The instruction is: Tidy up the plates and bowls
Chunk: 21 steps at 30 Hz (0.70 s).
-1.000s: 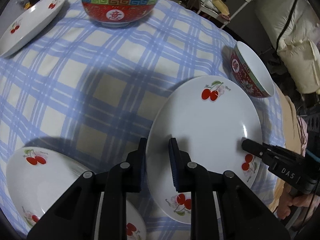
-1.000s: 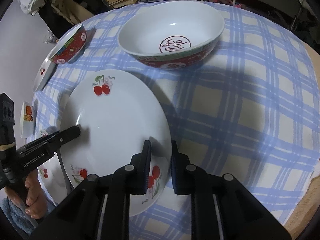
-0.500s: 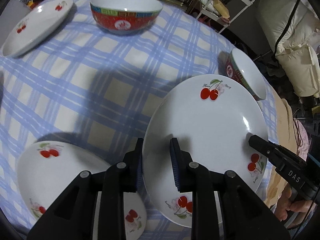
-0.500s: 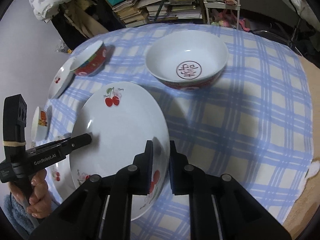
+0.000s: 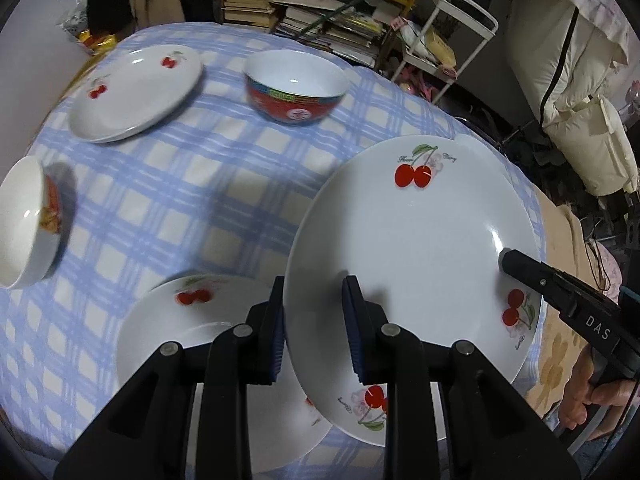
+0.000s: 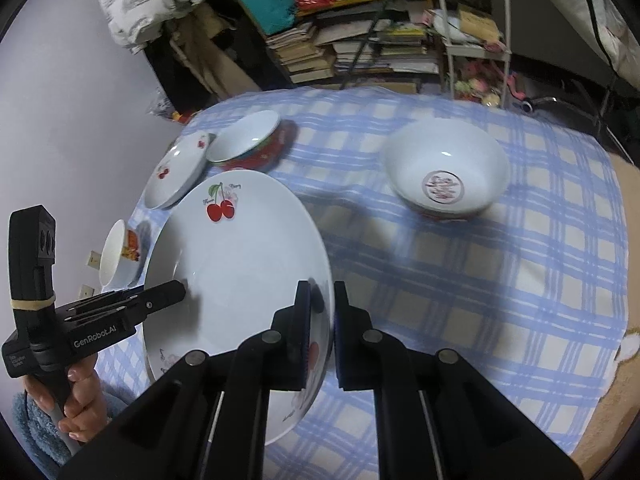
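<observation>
Change since earlier: held plate [image 5: 412,240] raised higher off the checked tablecloth [image 5: 168,184], tilted more; more of the far table and bookshelves in both views.
Left gripper [image 5: 314,320]: fingers pinching the near rim of the held plate, one pad under, one on top.
Right gripper [image 6: 318,320]: clamped on the opposite rim of the same plate [image 6: 240,272], rim between both pads.
Held plate: white with cherry prints, in the air between the two grippers, partly over a second cherry plate [image 5: 200,344] lying on the cloth.
Third cherry plate [image 5: 136,92]: flat on the cloth at the far left.
Red bowl [image 5: 294,86]: upright, just beside the third plate.
Large bowl [image 6: 446,172]: upright, red mark on its inner floor, well apart from the held plate.
Small bowl [image 5: 28,220]: at the left table edge; tilted or upright, cannot tell.
</observation>
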Each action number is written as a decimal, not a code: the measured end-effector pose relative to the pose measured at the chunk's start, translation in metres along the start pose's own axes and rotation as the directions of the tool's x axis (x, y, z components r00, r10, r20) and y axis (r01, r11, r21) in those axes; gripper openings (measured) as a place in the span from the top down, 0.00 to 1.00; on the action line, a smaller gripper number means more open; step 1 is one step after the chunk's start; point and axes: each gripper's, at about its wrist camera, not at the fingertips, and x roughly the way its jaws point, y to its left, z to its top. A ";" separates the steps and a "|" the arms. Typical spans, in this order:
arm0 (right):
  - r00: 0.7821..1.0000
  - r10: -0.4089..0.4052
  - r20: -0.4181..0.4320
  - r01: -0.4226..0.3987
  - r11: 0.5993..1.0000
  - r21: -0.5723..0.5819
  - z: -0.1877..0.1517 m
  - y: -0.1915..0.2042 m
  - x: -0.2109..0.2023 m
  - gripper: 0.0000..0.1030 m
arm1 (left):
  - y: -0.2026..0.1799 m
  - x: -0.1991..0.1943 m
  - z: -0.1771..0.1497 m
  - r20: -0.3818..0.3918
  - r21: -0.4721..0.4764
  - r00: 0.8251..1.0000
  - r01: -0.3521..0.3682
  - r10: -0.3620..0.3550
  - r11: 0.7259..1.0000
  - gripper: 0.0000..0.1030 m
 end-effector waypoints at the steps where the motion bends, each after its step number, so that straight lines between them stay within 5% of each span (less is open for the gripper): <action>1: 1.000 0.001 0.003 -0.001 1.000 -0.009 0.000 0.009 0.000 0.89 | 0.004 -0.004 -0.002 0.004 -0.004 1.000 -0.004 0.004 1.000 0.75; 21: 0.996 0.086 -0.018 -0.088 0.976 -0.202 -0.028 0.136 0.011 0.88 | 0.111 -0.094 -0.072 0.115 -0.121 0.985 -0.116 0.130 0.986 0.74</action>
